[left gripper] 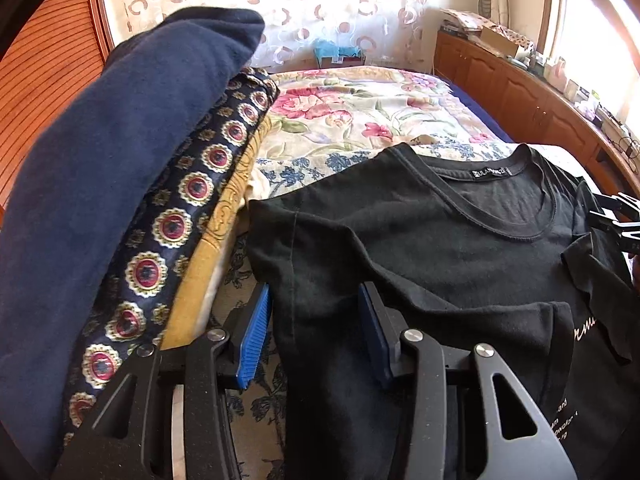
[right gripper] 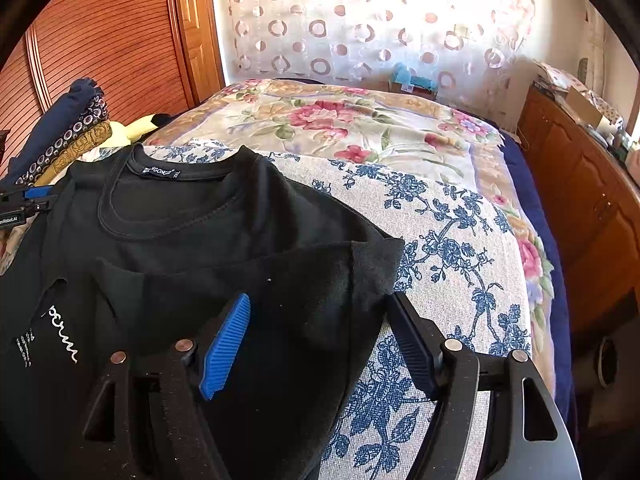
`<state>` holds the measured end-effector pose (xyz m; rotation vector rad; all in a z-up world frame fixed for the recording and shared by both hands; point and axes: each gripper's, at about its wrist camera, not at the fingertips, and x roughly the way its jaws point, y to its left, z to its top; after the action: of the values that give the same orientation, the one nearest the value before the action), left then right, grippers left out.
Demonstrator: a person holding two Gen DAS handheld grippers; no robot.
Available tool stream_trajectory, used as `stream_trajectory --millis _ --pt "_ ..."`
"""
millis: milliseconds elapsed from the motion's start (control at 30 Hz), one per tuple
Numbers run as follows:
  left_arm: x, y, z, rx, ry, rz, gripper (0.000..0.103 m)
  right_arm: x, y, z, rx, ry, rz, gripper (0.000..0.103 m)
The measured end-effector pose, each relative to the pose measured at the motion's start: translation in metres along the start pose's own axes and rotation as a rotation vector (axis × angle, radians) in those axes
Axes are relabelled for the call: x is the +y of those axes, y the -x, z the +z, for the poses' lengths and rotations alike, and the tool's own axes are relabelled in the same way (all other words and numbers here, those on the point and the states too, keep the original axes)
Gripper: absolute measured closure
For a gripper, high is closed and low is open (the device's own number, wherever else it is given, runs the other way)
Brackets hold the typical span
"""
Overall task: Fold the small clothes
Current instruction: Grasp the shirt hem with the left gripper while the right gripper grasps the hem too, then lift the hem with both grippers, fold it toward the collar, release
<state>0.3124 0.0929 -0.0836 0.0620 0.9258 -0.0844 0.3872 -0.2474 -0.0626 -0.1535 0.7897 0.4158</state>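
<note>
A black t-shirt (left gripper: 420,240) lies face up on the bed, collar away from me, both sleeves folded in over the chest; it also shows in the right wrist view (right gripper: 192,232). My left gripper (left gripper: 316,320) is open, its blue pads (left gripper: 253,332) straddling the shirt's left edge. My right gripper (right gripper: 320,332) is open, its blue pads (right gripper: 226,344) straddling the shirt's right edge with the folded sleeve between them. The left gripper also shows in the right wrist view (right gripper: 28,200), the right gripper at the edge of the left wrist view (left gripper: 616,220).
A stack of folded clothes (left gripper: 120,184), navy on top, sits left of the shirt. A blue-flowered cloth (right gripper: 440,248) covers the bed under the shirt, a floral blanket (right gripper: 340,120) beyond. A wooden cabinet (right gripper: 580,184) runs along the right; louvered doors (right gripper: 100,40) stand left.
</note>
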Motion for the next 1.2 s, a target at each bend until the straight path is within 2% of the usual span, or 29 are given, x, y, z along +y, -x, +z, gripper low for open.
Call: stream_trajectory --millis 100,300,467,567,800,933,967,1000,1033,1067,1100,1133,1200 --pt "0.001 0.001 0.000 -0.009 0.014 -0.002 0.067 0.000 0.000 0.000 0.001 -0.001 -0.002 0.027" --pt "0.007 -0.001 0.002 0.007 0.047 -0.010 0.067 0.000 0.000 0.001 0.002 0.002 -0.002 0.026" --pt "0.003 -0.003 0.001 0.006 0.035 -0.007 0.068 0.000 0.000 0.001 0.001 0.001 -0.003 0.025" --pt "0.001 -0.005 0.002 0.001 0.035 0.004 0.080 -0.001 0.000 0.001 0.001 0.001 -0.004 0.024" --pt "0.006 0.001 0.001 -0.028 0.051 -0.023 0.093 -0.001 0.000 0.001 0.000 0.002 -0.003 0.024" --pt "0.004 0.010 0.001 -0.060 0.036 -0.043 0.096 -0.001 -0.001 0.001 -0.001 -0.001 -0.002 0.027" --pt "0.003 0.012 0.001 -0.069 0.033 -0.053 0.096 -0.001 0.000 0.001 -0.003 0.001 -0.001 0.034" --pt "0.002 0.015 0.002 -0.076 0.028 -0.061 0.096 0.001 0.001 0.001 -0.009 0.008 0.004 0.047" --pt "0.002 0.019 0.001 -0.081 0.023 -0.067 0.096 0.002 0.002 0.001 -0.014 0.014 0.009 0.052" --pt "0.001 0.023 0.001 -0.090 0.021 -0.075 0.096 0.002 0.002 0.001 -0.016 0.014 0.008 0.063" --pt "0.000 0.025 0.003 -0.097 0.020 -0.080 0.097 0.002 0.003 0.001 -0.016 0.012 0.013 0.080" --pt "-0.002 0.028 0.004 -0.109 0.018 -0.088 0.097 0.002 0.003 0.001 -0.013 0.010 0.023 0.089" --pt "-0.005 0.040 0.002 -0.135 0.013 -0.100 0.097 0.001 0.004 0.001 -0.006 -0.005 0.053 0.096"
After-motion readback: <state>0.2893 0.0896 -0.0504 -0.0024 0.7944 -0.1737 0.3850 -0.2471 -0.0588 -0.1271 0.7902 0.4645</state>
